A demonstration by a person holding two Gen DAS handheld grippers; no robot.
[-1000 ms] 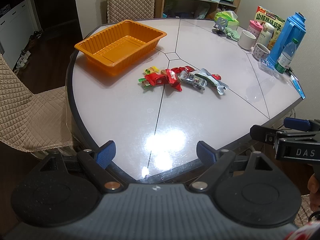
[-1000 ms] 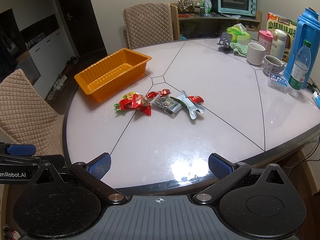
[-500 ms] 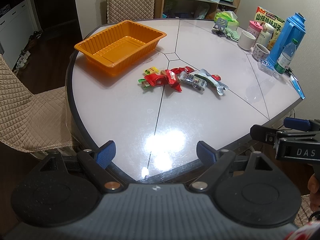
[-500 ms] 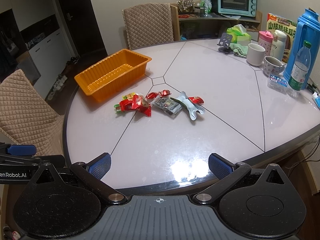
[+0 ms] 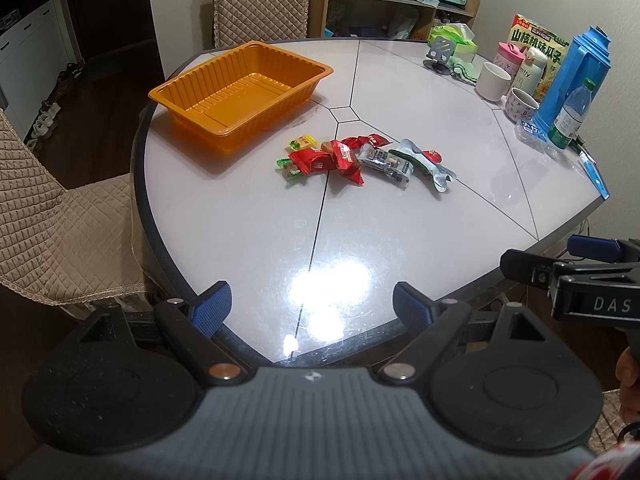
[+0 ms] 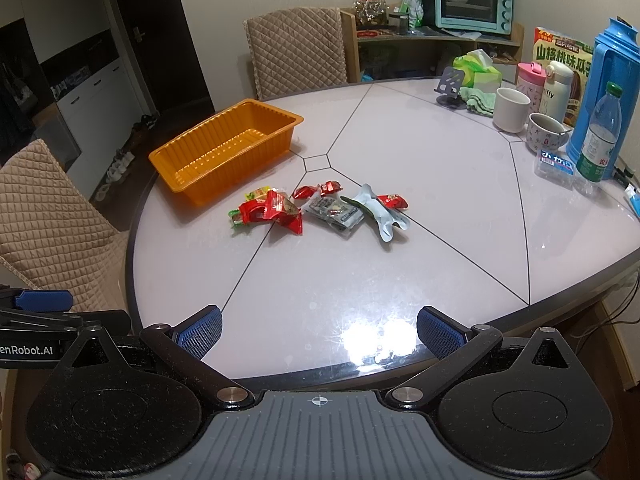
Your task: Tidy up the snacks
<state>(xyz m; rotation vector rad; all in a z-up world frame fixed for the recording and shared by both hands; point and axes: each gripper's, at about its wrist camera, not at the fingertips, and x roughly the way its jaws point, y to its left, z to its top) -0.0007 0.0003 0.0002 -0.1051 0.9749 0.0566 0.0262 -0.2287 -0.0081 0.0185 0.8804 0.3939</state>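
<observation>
Several small snack packets lie in a loose row at the table's middle: red ones (image 5: 320, 160) (image 6: 272, 210), a grey printed packet (image 5: 386, 160) (image 6: 334, 212) and a silver-green pouch (image 5: 424, 162) (image 6: 378, 212). An empty orange plastic tray (image 5: 240, 92) (image 6: 228, 144) stands to their far left. My left gripper (image 5: 308, 306) is open and empty above the near table edge, well short of the snacks. My right gripper (image 6: 320, 334) is also open and empty at the near edge. Each gripper shows at the side of the other's view.
At the far right stand a white mug (image 6: 512, 110), a patterned cup (image 6: 546, 132), a blue jug (image 6: 610, 92), a water bottle (image 6: 600, 140), a snack box (image 6: 560, 56) and tissues (image 6: 478, 68). Quilted chairs stand at the left (image 6: 44, 216) and behind (image 6: 298, 52).
</observation>
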